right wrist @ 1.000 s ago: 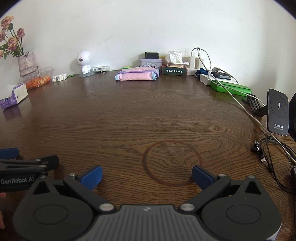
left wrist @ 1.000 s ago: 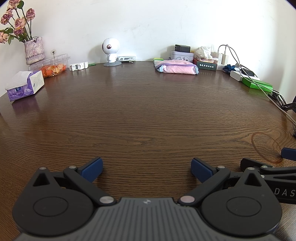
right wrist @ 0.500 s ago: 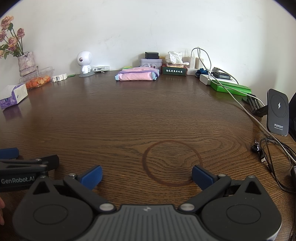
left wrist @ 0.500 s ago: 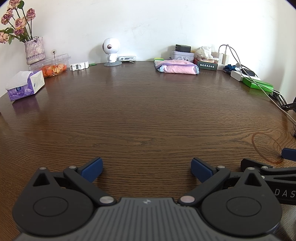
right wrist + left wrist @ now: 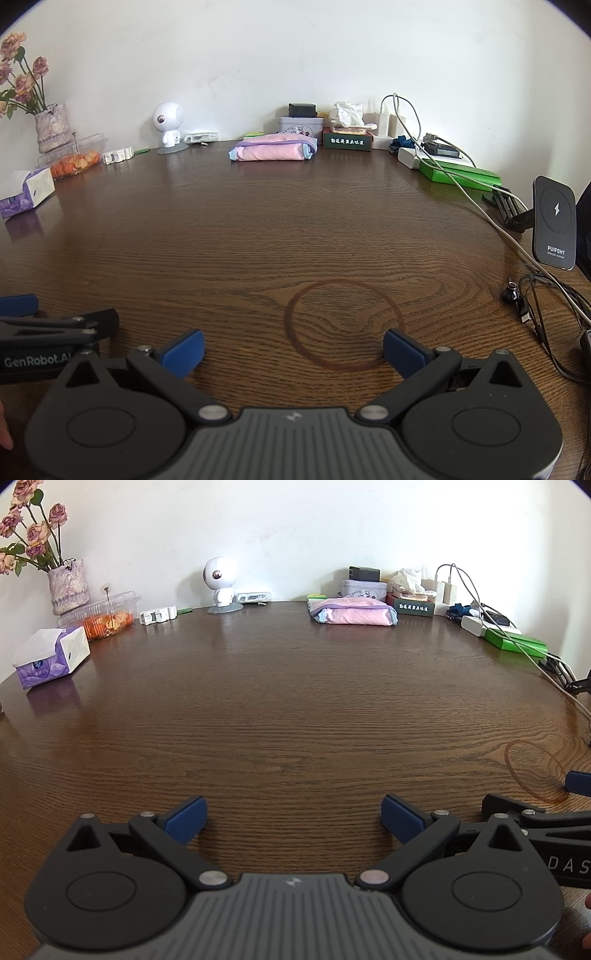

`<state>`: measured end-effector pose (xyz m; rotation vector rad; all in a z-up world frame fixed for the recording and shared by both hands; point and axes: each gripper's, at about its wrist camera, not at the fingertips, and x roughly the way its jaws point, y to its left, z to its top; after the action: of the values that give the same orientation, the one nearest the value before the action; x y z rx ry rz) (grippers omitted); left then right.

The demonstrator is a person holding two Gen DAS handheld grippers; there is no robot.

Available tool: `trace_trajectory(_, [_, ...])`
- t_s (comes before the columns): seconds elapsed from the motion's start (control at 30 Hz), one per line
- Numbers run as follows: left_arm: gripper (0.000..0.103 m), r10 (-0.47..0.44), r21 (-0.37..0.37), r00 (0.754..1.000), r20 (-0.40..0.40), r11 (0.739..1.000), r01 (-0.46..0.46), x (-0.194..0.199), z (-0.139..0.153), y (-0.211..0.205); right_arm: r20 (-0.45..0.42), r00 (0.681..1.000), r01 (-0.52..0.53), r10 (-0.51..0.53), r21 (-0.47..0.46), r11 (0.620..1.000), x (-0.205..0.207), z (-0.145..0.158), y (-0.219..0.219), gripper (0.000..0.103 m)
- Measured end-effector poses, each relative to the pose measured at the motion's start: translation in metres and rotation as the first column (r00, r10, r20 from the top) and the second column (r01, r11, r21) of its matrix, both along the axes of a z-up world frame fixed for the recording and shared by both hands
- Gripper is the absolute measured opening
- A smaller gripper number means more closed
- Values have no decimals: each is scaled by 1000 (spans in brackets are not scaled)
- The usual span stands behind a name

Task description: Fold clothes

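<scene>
Legible: "PUIFGHT" on wireless charger [image 5: 556,225], far right of right gripper [image 5: 293,347]; "GenRobot.AI" on left gripper [image 5: 40,360] beside it; "DAS" on neighbouring gripper body, left view.

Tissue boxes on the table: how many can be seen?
2. The purple tissue box lies at the table's left edge, beside the plastic food container. The dark green tissue box stands at the far edge, right of the folded pink cloth.

Tissue box [image 5: 51,655], flower vase [image 5: 68,587], white robot figurine [image 5: 220,583], green box [image 5: 460,175], wireless charger [image 5: 555,221] on wooden table [image 5: 295,709].
</scene>
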<state>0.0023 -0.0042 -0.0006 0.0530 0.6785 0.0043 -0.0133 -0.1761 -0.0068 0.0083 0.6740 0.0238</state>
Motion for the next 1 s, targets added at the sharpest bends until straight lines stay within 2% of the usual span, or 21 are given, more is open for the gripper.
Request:
trace_trajectory(0.07, [102,0,12,1000,-6,1000,0,1,1,-1,0,1000,2,-2,-1,1000,0,-1,2,103])
trace_trajectory(0.2, [101,-21,-47,1000,-19,999,20,5,3,0,-8,1000,-24,24,-10,1000,0,1,1,103])
trace_trajectory(0.27, [101,-33,-63,999,5,997,33,8,7,-1,-13,999,-41,41,12,999,-1,3,-6,103])
trace_trajectory(0.37, [101,-67,-53,997,37,996,68,17,18,-6,15,1000,-2,2,50,999,3,12,-17,103])
trace_trajectory(0.53, [102,-109,-76,992,61,991,114,46,35,-7,10,1000,-9,8,56,998,30,26,-30,103])
trace_trajectory(0.63, [102,-137,-75,989,61,987,142,70,41,-5,17,999,-29,28,126,992,54,36,-43,103])
trace_trajectory(0.77, [102,-157,-47,985,78,986,161,125,58,-4,57,997,-67,58,178,982,101,50,-58,103])
trace_trajectory(0.9, [102,-199,-72,978,58,976,203,206,75,-6,76,991,-122,114,102,987,174,59,-55,103])
trace_trajectory(1.0, [91,-206,-73,978,25,976,207,271,74,-13,77,983,-174,167,85,981,239,63,-57,103])
